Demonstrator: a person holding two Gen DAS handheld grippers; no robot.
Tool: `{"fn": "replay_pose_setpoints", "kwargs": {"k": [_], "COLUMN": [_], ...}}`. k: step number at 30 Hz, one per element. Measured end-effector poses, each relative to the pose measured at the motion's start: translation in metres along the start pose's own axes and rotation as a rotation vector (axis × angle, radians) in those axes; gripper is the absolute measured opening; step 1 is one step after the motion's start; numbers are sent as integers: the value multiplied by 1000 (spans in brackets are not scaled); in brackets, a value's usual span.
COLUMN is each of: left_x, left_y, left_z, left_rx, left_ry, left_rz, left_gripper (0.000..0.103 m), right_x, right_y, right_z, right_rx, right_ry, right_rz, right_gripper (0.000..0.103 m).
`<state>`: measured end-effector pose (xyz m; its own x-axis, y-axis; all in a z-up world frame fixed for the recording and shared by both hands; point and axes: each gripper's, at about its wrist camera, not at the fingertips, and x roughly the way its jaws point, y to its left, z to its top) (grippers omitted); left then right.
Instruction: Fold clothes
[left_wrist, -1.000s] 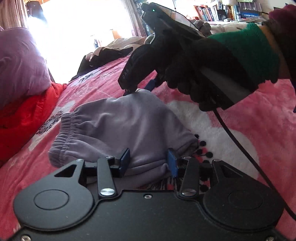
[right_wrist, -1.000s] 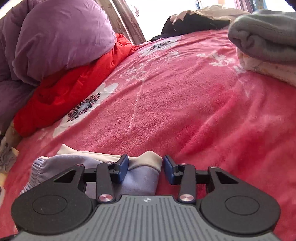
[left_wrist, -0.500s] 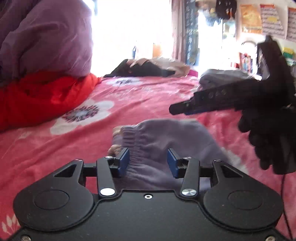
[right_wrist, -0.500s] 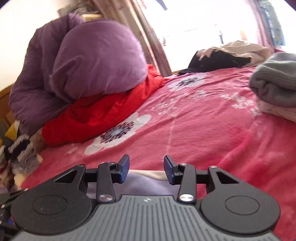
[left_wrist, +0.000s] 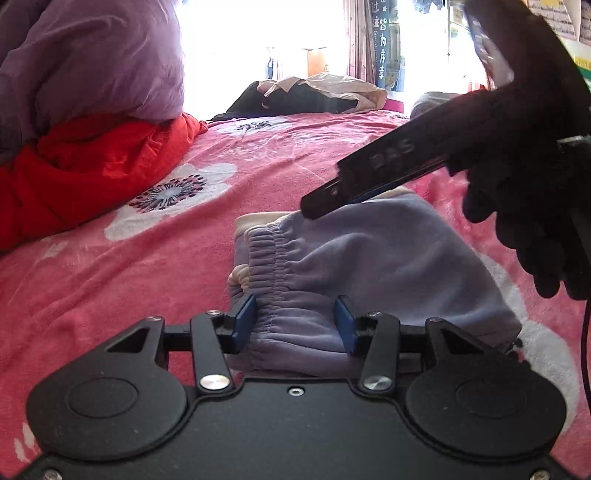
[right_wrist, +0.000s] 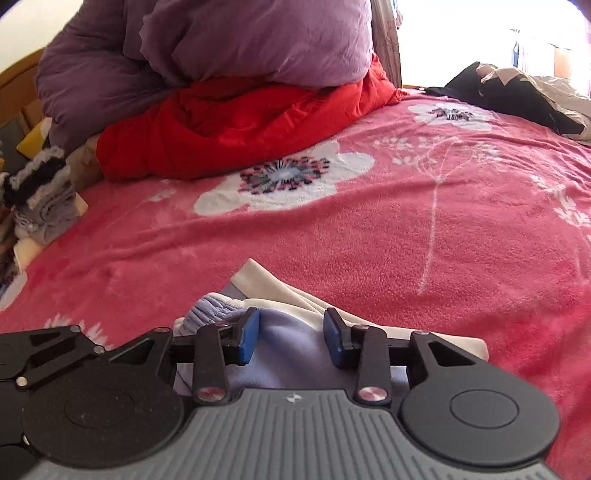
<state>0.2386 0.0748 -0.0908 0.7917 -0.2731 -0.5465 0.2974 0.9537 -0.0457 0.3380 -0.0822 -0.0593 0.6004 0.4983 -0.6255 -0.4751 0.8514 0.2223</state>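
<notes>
1. Lavender shorts (left_wrist: 369, 258), folded into a bundle with a cream lining at the edges, lie on the pink floral blanket (left_wrist: 110, 288) at the six o'clock side of the bed.
2. Purple duvet (right_wrist: 240, 48) sits piled on a red quilt (right_wrist: 240, 125) towards eleven o'clock.
3. Right gripper (right_wrist: 290, 339) hangs over the far edge of the shorts, jaws partly apart, cloth showing between them; whether the pads press it I cannot tell.
4. Left gripper (left_wrist: 295, 323) straddles the gathered waistband (left_wrist: 269, 266), its jaws opening, cloth between the blue pads (left_wrist: 245, 321).
5. Gloved hand (left_wrist: 524, 192) at three o'clock carries the right gripper.
</notes>
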Motion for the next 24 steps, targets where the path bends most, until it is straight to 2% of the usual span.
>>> {"fn": "replay_pose_setpoints", "kwargs": {"k": [2,3,4,7,9,11,14,16,18,19,20,21,22,23,24], "left_x": [-10,-13,-16,-6,4,10,12,13,13,13,13,13,13,13,11], "left_y": [18,29,41,69,79,82,83,84,84,83,81,78,76,73,70], "left_z": [6,6,5,-5,-16,-24,-25,-28,-32,-33,-34,-36,-37,-39,-41], "left_rx": [-137,-223,-315,-562,-686,-754,-779,-816,-847,-854,-866,-879,-891,-904,-918], "left_ry": [-29,-36,-40,10,64,81,82,80,74,71,75,82,88,95,95], "left_rz": [-35,-57,-83,-149,-184,-204,-237,-271,-299,-312,-321,-328,-335,-342,-341], "left_gripper": [60,62,63,65,65,66,69,69,67,65,58,54,45,35,34], "right_x": [-31,-46,-60,-86,-93,-93,-85,-80,-77,-75,-72,-68,-65,-63,-61], "right_y": [-10,-16,-24,-53,-68,-75,-73,-65,-59,-59,-60,-61,-60,-58,-56], "right_z": [-4,-9,-15,-46,-75,-103,-136,-148,-149,-149,-148,-147,-144,-142,-140], "right_rx": [69,117,171,394,535,652,784,813,800,817,844,866,864,852,839], "right_ry": [-79,-117,-145,-192,-197,-193,-197,-217,-229,-238,-249,-251,-246,-238,-231], "right_rz": [-12,-25,-35,-61,-45,13,106,137,124,127,142,162,162,150,139], "right_gripper": [57,67,72,76,76,76,76,75,75,75,74,61,47,41,37]}}
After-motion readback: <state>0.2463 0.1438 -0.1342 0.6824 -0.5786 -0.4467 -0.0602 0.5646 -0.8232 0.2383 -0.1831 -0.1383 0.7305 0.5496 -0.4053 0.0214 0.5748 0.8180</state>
